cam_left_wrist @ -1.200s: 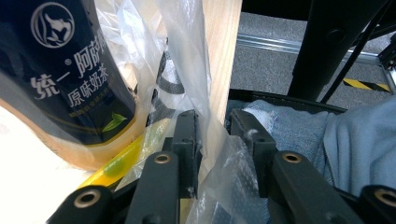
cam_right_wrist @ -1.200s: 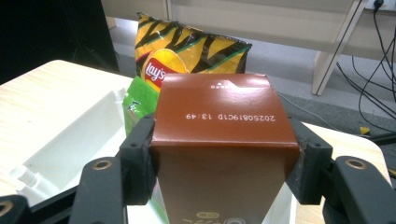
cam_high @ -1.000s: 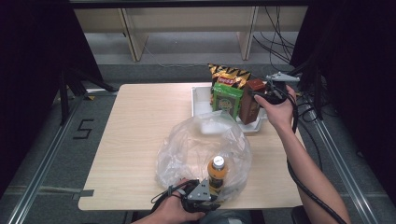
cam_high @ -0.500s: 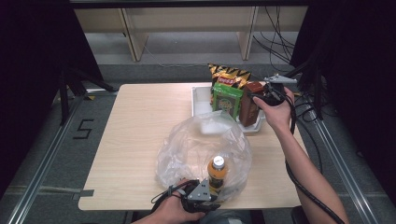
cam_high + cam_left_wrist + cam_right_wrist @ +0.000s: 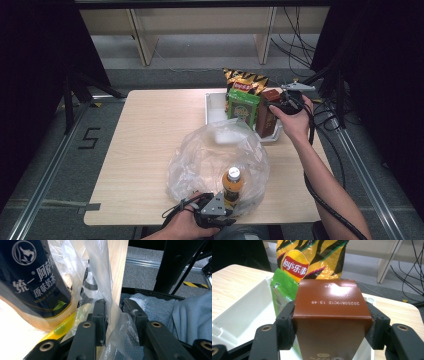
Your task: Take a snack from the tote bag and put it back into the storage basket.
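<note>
Standing upright in the white tray (image 5: 216, 102) at the counter's (image 5: 150, 135) far right, the brown carton (image 5: 267, 112) is clamped between the right claw's (image 5: 332, 322) jaws. A green pack (image 5: 243, 105) and yellow chip bag (image 5: 245, 81) sit just left of it. At the near edge, the left claw (image 5: 113, 315) pinches the clear plastic bag (image 5: 210, 155), which contains a bottle (image 5: 231, 184).

Black grippers (image 5: 332, 322), brass-ringed screws, grey three-cornered plate, trailing black cable, bare forearms

High view overhead, claw views close-up
</note>
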{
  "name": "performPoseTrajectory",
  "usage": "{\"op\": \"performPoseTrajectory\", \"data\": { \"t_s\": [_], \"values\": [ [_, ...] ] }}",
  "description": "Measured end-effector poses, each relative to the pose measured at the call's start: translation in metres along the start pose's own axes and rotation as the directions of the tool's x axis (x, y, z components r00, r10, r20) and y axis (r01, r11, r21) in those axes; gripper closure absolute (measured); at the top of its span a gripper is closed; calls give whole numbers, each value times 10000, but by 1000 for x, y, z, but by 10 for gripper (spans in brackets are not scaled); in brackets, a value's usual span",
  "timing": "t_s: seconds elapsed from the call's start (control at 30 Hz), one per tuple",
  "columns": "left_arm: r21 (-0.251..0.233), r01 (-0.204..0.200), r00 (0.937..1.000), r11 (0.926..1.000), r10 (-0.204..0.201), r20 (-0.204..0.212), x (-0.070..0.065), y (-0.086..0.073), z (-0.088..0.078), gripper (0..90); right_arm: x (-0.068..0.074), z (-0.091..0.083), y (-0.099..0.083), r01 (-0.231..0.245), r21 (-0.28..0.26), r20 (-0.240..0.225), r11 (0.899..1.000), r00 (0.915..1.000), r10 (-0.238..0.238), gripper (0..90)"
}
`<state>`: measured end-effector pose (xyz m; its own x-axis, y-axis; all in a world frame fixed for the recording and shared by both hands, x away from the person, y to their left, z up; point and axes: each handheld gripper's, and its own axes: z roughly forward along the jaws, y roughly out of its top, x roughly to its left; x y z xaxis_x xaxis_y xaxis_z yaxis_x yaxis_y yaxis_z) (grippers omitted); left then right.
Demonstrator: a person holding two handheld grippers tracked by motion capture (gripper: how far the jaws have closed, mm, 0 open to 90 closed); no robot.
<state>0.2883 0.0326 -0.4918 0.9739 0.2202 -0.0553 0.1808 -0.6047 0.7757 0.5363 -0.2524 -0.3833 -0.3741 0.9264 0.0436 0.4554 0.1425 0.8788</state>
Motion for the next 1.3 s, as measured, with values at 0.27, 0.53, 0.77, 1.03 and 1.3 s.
{"op": "performPoseTrajectory", "data": {
  "t_s": [0.27,0.53,0.77,1.03,1.3],
  "values": [
    [-50,54,10000,10000,-54,4,-1,0,1,709,-2,1,-1,206,-54,112,9998,9997,-205,384],
    [-19,46,10000,10000,-46,24,-1,-1,1,708,0,1,-1,-61,-18,85,10000,9999,61,373],
    [5,50,10000,10000,-50,74,-1,-1,2,706,0,-3,4,-6,-300,81,9996,10000,9,314],
    [-47,50,10000,10000,-50,44,-2,0,2,702,4,-18,14,103,-643,-29,9979,9999,-105,299],
    [-60,-6,10000,10000,6,5,-2,0,2,693,9,-49,20,468,-1298,-339,9904,9981,-516,363]
  ]
}}
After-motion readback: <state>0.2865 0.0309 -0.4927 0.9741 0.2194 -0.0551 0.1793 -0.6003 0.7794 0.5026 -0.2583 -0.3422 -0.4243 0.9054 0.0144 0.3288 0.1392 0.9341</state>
